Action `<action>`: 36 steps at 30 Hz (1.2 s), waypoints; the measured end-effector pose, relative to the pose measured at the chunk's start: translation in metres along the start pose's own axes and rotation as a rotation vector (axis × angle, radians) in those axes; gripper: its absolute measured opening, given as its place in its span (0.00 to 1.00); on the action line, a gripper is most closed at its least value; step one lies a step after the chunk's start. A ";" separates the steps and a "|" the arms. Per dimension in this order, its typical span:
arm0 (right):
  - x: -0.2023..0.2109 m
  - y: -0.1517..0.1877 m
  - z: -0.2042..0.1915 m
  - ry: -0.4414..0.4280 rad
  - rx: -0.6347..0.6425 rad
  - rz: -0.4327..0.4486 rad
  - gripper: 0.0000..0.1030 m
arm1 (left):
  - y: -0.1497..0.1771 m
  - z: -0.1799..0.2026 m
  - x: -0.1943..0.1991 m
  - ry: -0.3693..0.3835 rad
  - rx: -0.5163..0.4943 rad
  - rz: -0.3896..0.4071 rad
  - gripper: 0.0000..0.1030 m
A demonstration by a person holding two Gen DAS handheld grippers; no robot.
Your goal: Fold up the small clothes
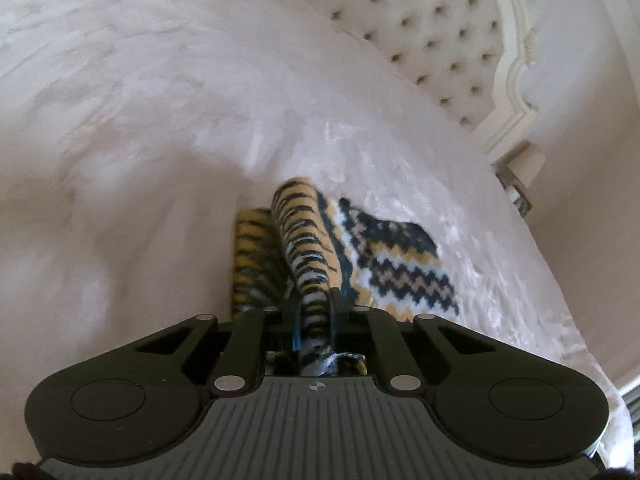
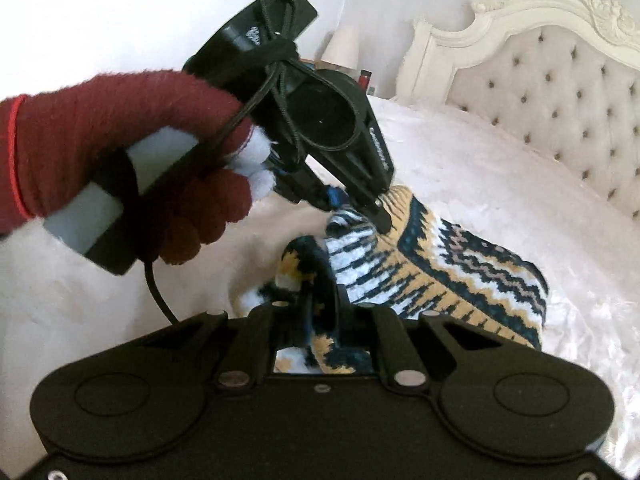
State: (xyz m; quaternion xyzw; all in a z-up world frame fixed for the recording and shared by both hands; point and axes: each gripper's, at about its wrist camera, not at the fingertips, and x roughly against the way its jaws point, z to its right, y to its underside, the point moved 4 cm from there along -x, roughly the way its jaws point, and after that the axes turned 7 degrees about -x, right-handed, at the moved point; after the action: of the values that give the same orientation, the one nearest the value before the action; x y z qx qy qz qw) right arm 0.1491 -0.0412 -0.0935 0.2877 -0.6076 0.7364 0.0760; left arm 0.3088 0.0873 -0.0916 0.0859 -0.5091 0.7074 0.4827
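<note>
Both pinched tight on one knitted sock (image 2: pixel 436 268) lying on the bed (image 1: pixel 140 128): left hand-held gripper (image 1: pixel 314 300) at the striped cuff, right hand-held gripper (image 2: pixel 320 300) on a bunched fold. Risk: thick knit slipping free or folding crooked under uneven pulling.

Bright, soft daylight; blurred fisheye edges

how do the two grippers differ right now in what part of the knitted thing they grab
The left gripper pinches the striped ribbed edge of the knitted garment from above, farther up the bed; the right gripper clamps a bunched fold at the near end. The left gripper is seen whole, in a maroon-gloved hand; of the right only its fingers show. Both are shut on the same garment.
</note>
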 end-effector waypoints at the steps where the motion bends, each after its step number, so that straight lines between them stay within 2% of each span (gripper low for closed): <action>1: -0.005 0.002 0.000 -0.011 -0.007 -0.012 0.15 | 0.002 -0.004 -0.002 -0.015 0.007 -0.010 0.11; 4: -0.022 0.013 -0.004 -0.049 0.000 -0.077 0.16 | 0.012 -0.017 -0.010 -0.035 0.050 -0.046 0.12; 7: -0.029 0.021 -0.002 -0.067 -0.021 -0.110 0.19 | 0.013 -0.014 -0.013 -0.047 0.033 -0.046 0.12; 9: -0.024 0.020 0.001 -0.093 -0.035 -0.110 0.26 | 0.013 -0.013 -0.010 -0.057 0.015 -0.042 0.14; 11: -0.016 0.016 0.009 -0.118 -0.067 -0.096 0.27 | 0.014 -0.013 -0.011 -0.065 0.010 -0.037 0.16; 14: 0.000 0.008 0.030 -0.152 -0.151 -0.070 0.36 | 0.015 -0.015 -0.011 -0.062 0.024 -0.037 0.17; 17: 0.014 -0.004 0.060 -0.114 -0.228 -0.018 0.38 | 0.017 -0.018 -0.008 -0.062 0.028 -0.034 0.19; 19: 0.014 -0.012 0.087 -0.061 -0.281 0.001 0.45 | 0.017 -0.017 -0.008 -0.066 0.023 -0.032 0.20; 20: 0.010 -0.016 0.100 -0.036 -0.298 0.004 0.49 | 0.017 -0.017 -0.008 -0.069 0.018 -0.030 0.21; 25: -0.033 -0.031 0.156 0.055 -0.392 -0.010 0.49 | 0.019 -0.019 -0.008 -0.071 0.020 -0.025 0.24; 31: -0.086 -0.015 0.180 0.086 -0.452 -0.120 0.48 | 0.020 -0.020 -0.009 -0.069 0.013 -0.022 0.26; 36: -0.089 -0.010 0.183 0.080 -0.506 -0.114 0.48 | 0.020 -0.020 -0.007 -0.067 0.017 -0.016 0.33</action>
State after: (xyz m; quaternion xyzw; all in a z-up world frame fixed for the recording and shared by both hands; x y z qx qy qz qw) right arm 0.2878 -0.1888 -0.1136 0.2638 -0.7518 0.5663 0.2110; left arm 0.3048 0.0993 -0.1179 0.1178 -0.5182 0.7045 0.4704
